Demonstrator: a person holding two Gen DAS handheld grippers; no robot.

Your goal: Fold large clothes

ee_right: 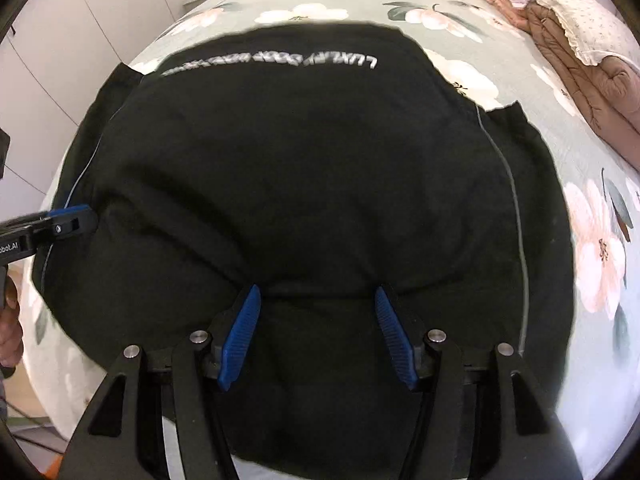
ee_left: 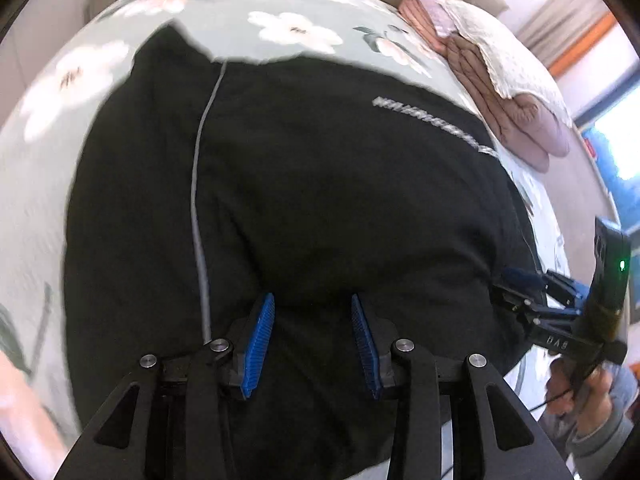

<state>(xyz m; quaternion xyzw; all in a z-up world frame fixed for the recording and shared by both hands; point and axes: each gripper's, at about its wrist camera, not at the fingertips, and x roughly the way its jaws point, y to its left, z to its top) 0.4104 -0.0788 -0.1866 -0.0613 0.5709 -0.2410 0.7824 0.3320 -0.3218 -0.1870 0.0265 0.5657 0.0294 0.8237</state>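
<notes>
A large black garment with white lettering and thin grey side stripes lies spread on the bed, its near part folded over. My left gripper hovers over its near edge, blue pads apart, nothing pinched between them. My right gripper also stands open above a fold line in the cloth and grips nothing. Each gripper shows in the other's view: the right gripper at the garment's right edge, the left gripper at its left edge.
A green floral bedsheet surrounds the garment. A folded pink quilt and a cream pillow lie at the bed's far right. White cupboards stand to the left. A person's hand holds the right gripper.
</notes>
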